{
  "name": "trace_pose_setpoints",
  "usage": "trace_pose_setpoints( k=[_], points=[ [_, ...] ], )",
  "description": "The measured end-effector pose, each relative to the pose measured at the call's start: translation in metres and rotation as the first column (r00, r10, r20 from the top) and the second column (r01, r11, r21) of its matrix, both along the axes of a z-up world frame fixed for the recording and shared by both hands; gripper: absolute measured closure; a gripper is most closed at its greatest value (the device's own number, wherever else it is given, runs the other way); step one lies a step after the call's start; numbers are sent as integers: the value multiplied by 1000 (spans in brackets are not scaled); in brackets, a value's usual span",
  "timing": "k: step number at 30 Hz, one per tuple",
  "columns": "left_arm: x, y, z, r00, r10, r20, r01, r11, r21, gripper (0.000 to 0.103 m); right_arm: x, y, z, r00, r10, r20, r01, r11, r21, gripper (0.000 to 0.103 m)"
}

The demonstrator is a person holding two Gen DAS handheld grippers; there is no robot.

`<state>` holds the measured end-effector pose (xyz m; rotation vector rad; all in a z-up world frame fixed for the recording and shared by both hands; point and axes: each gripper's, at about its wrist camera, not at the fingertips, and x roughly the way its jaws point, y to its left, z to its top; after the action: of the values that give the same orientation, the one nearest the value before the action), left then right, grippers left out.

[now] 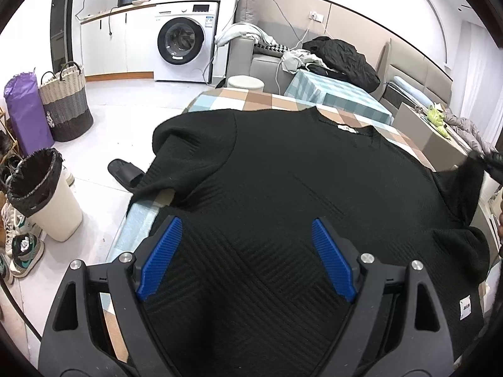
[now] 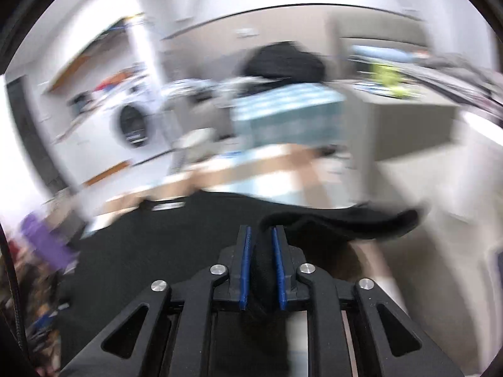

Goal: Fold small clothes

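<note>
Black sweater [image 1: 298, 188] spread flat across checked tabletop [image 1: 251, 99], neck label away from the cameras; left tongs [image 1: 246, 229] gaping wide above its lower body, gripping nothing; right tongs [image 2: 261, 229] clamped on a fold of sweater's right sleeve [image 2: 345, 223], lifted; right view blurred.

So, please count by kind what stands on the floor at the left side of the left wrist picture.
Woven laundry basket: 1
Purple bag: 1
Bin with black liner: 1
Black slipper: 1
Total: 4, shoes at the edge not counted.
</note>
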<state>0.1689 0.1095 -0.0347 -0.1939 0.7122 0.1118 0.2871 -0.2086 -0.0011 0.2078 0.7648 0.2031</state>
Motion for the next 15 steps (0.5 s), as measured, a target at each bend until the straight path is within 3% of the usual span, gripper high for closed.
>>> trace_pose_setpoints(
  k=[2, 5, 6, 10, 13, 15],
  points=[
    [-2, 3, 2, 1000, 8, 1, -8, 1000, 5, 19, 1, 46, -6, 983, 175, -45, -175, 984, 17, 91],
    [-4, 11, 2, 1000, 29, -5, -29, 1000, -2, 19, -8, 70, -17, 957, 277, -86, -279, 960, -18, 70],
    [-4, 14, 1, 999, 37, -8, -38, 999, -9, 19, -11, 67, -18, 960, 264, -90, -268, 963, -34, 63],
    [-4, 25, 0, 998, 59, -13, -60, 998, -25, 19, -21, 26, -25, 982, 121, -143, -132, 988, -75, 61],
    [-1, 31, -2, 997, 77, -18, -78, 997, -26, 19, -15, -3, -44, 975, 15, -221, -34, 996, -80, 61],
    [1, 35, -4, 996, 91, -26, -92, 995, -37, 19, -15, -5, -59, 967, 28, -254, -44, 998, -55, 61]
  ],
)
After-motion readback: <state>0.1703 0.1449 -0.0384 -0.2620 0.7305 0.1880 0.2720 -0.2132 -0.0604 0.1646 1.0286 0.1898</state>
